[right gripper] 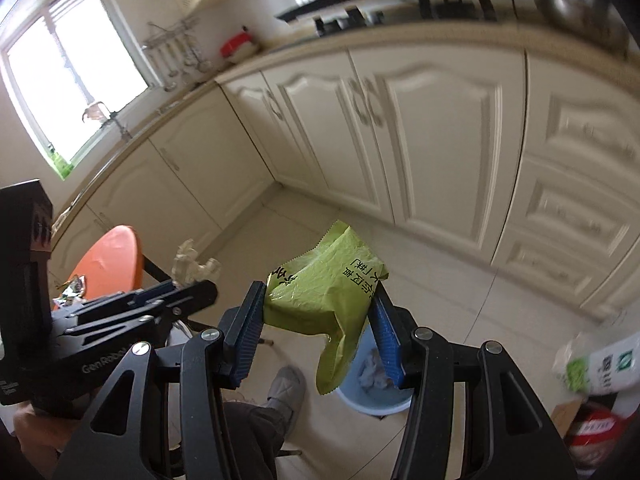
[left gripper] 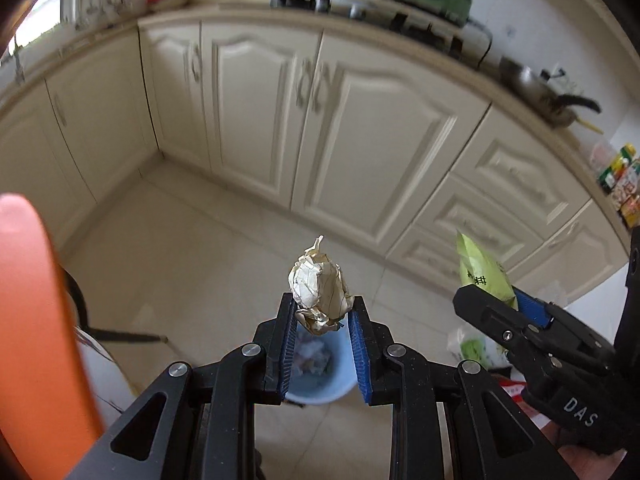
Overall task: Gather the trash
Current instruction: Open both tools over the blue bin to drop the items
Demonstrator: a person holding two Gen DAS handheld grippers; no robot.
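I carry two grippers and two pieces of trash, one in each; my left gripper [left gripper: 322, 312] is pinched narrow on one crumpled paper ball [left gripper: 320, 286], cream with thin dark lines, bulging above the blue pads at twelve o'clock in the left wrist view; my right gripper [right gripper: 320, 312] is clamped about half wide on one lime-green snack wrapper [right gripper: 326, 288], creased, with zigzag-cut ends, one end drooping toward six o'clock; it bears black Chinese print that reads upside down to me and that I cannot make out; one pale blue trash bin [left gripper: 320, 364] stands on the tiled floor [left gripper: 180, 260] right below both grippers, with scraps already inside; one orange stool [right gripper: 106, 264] sits at nine o'clock in the right wrist view; the left gripper's body reads "GenRobo" there, the right one "DAS" in the left wrist view; my one visible grey slipper [right gripper: 286, 384] shows at six o'clock.
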